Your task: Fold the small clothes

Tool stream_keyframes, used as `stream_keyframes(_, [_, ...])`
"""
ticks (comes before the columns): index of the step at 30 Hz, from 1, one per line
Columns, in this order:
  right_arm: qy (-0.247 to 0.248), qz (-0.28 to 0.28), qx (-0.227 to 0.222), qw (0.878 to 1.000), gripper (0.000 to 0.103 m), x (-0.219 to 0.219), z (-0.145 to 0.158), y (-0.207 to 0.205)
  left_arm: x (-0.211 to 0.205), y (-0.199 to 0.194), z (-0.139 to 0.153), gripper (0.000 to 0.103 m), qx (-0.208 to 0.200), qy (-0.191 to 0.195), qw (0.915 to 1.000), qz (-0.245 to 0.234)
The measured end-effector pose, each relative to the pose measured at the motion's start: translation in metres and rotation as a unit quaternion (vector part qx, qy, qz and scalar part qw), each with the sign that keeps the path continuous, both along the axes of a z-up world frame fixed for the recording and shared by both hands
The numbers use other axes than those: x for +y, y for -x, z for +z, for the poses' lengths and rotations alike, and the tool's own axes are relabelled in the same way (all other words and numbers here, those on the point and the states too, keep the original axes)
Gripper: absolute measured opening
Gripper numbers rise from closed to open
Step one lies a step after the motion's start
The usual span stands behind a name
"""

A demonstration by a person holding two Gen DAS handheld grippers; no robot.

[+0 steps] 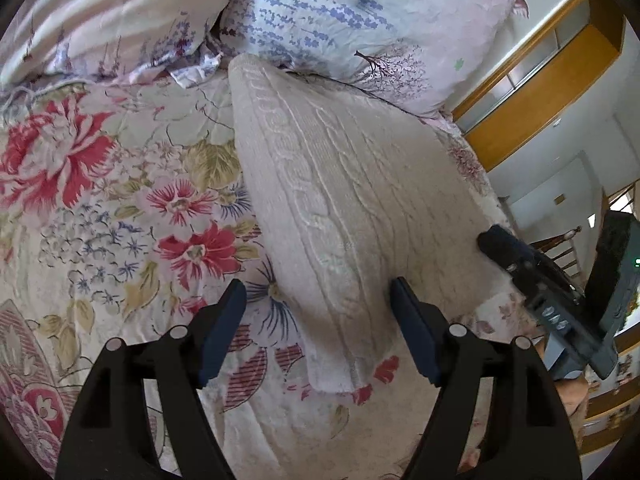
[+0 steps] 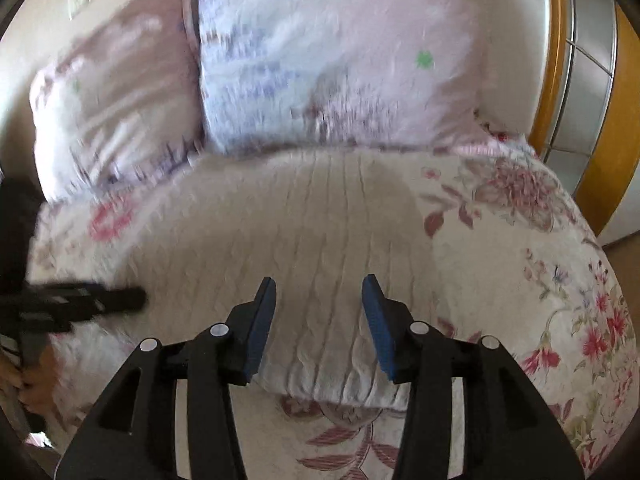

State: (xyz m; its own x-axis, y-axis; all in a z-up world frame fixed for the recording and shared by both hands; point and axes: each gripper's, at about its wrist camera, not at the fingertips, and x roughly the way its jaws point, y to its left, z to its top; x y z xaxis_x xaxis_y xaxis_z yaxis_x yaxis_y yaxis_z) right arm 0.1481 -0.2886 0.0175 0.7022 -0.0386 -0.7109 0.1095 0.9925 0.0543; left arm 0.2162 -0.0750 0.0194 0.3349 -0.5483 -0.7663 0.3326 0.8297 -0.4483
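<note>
A cream cable-knit garment point(image 1: 344, 200) lies folded flat on the floral bedspread point(image 1: 120, 208). My left gripper point(image 1: 318, 300) is open, its fingers on either side of the garment's near corner, just above it. The right gripper shows at the right of that view point(image 1: 520, 256), near the garment's right edge. In the right wrist view, which is motion-blurred, my right gripper point(image 2: 319, 300) is open over the near edge of the garment point(image 2: 288, 224). The left gripper appears as a dark blur point(image 2: 100, 300) at the garment's left side.
Two floral pillows point(image 1: 360, 20) point(image 1: 100, 20) lie against the far side of the bed, touching the garment's far end. A wooden wardrobe point(image 1: 560, 80) stands beyond the bed's right edge point(image 2: 592, 240). A doorway and stair rail show at the right.
</note>
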Motion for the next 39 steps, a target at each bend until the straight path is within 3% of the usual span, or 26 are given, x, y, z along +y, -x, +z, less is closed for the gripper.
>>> stream_keyframes(6, [0.026, 0.006, 0.013, 1.000, 0.049, 0.006, -0.021, 0.009, -0.006, 0.004, 0.000, 0.075, -0.021, -0.037, 0.9991, 0.001])
stream_keyframes(20, [-0.007, 0.012, 0.021, 1.000, 0.050, 0.002, -0.021, 0.020, -0.013, 0.011, -0.003, 0.076, -0.037, -0.062, 0.9974, 0.002])
stream_keyframes(23, [-0.024, 0.009, 0.030, 0.999, 0.050, -0.002, -0.013, 0.021, -0.010, 0.012, -0.001, 0.075, -0.022, -0.052, 0.9984, -0.003])
stream_keyframes(24, [-0.040, 0.010, 0.028, 0.999, 0.051, -0.006, -0.006, 0.023, -0.008, 0.012, 0.000, 0.075, -0.016, -0.043, 0.9989, -0.005])
stream_keyframes(26, [-0.066, 0.006, 0.012, 0.998, 0.073, -0.017, 0.007, 0.026, 0.001, 0.007, 0.003, 0.075, 0.006, -0.008, 0.9999, -0.005])
stream_keyframes(28, [-0.105, -0.007, -0.009, 0.994, 0.087, -0.036, 0.020, 0.025, 0.009, 0.000, 0.006, 0.075, 0.019, 0.022, 0.9996, 0.000])
stream_keyframes(31, [-0.195, -0.020, -0.002, 0.981, 0.087, -0.073, 0.023, 0.008, 0.018, -0.016, 0.006, 0.075, 0.046, 0.062, 0.9969, 0.012])
stream_keyframes(35, [-0.302, -0.038, 0.036, 0.952, 0.087, -0.113, 0.006, -0.027, 0.022, -0.036, 0.001, 0.075, 0.081, 0.100, 0.9914, 0.025])
stream_keyframes(37, [-0.343, -0.039, 0.055, 0.937, 0.087, -0.124, -0.005, -0.044, 0.022, -0.044, -0.002, 0.075, 0.092, 0.112, 0.9891, 0.026])
stream_keyframes(39, [-0.354, -0.042, 0.068, 0.932, 0.087, -0.131, -0.013, -0.057, 0.020, -0.051, -0.005, 0.075, 0.099, 0.117, 0.9878, 0.027])
